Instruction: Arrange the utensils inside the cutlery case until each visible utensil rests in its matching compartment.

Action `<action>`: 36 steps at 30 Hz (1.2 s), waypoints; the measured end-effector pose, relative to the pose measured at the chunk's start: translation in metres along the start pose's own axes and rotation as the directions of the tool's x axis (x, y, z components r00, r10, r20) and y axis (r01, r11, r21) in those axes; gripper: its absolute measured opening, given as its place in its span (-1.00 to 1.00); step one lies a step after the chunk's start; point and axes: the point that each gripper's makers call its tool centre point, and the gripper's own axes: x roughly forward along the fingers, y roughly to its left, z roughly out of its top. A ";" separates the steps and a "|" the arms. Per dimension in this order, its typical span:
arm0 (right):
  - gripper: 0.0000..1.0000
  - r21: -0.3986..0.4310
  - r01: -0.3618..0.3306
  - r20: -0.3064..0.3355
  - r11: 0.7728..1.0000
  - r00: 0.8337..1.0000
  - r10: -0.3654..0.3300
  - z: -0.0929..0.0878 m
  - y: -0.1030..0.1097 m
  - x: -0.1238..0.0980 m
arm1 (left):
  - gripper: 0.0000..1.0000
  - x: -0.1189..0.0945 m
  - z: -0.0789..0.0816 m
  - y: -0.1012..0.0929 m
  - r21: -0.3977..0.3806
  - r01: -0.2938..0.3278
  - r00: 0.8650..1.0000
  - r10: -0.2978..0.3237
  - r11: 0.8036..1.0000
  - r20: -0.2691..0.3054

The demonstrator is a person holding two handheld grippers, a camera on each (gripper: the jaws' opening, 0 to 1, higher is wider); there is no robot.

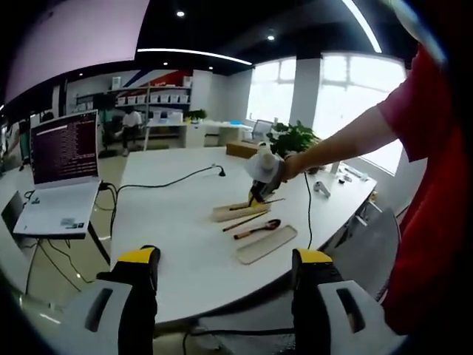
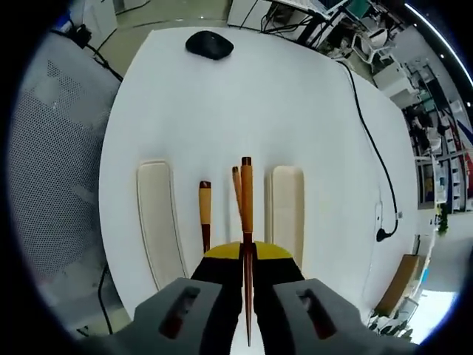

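One chopstick [image 2: 247, 214] sits pinched between the jaws of the right hand-held gripper [image 2: 247, 255], which is shut tight on it. This stick runs straight up the middle of the right gripper view, in line with the jaws, with its thick end pointing to the top of the frame. A second chopstick [image 2: 236, 188] lies just to its left, almost side by side with it. Further left lies a spoon [image 2: 205, 214] with a wooden handle, also pointing up the frame. All three long shapes run the same way.

The case tray [image 2: 287, 211] lies just right of the held stick, long side running the same way. The flat lid [image 2: 157, 222] lies at the far left, past the spoon. So I think the stick only has to go a little to the right, with no turning.

In the left gripper view the same things look small, near the middle of the frame on the white worktop [image 1: 170, 222]. The left hand-held gripper [image 1: 225, 274] is wide open, holds nothing, and is well apart from them. The right one is much nearer.
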 end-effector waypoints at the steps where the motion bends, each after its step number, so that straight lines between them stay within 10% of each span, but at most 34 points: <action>1: -1.00 0.001 0.000 0.001 1.000 1.000 0.000 0.000 0.000 -0.001 | 0.52 0.000 0.000 0.000 0.002 0.001 1.000 -0.001 1.000 0.000; 36: -1.00 0.041 0.012 0.068 0.999 0.998 -0.015 0.000 -0.030 -0.042 | 0.49 -0.002 -0.001 -0.009 0.019 0.005 1.000 -0.005 1.000 -0.001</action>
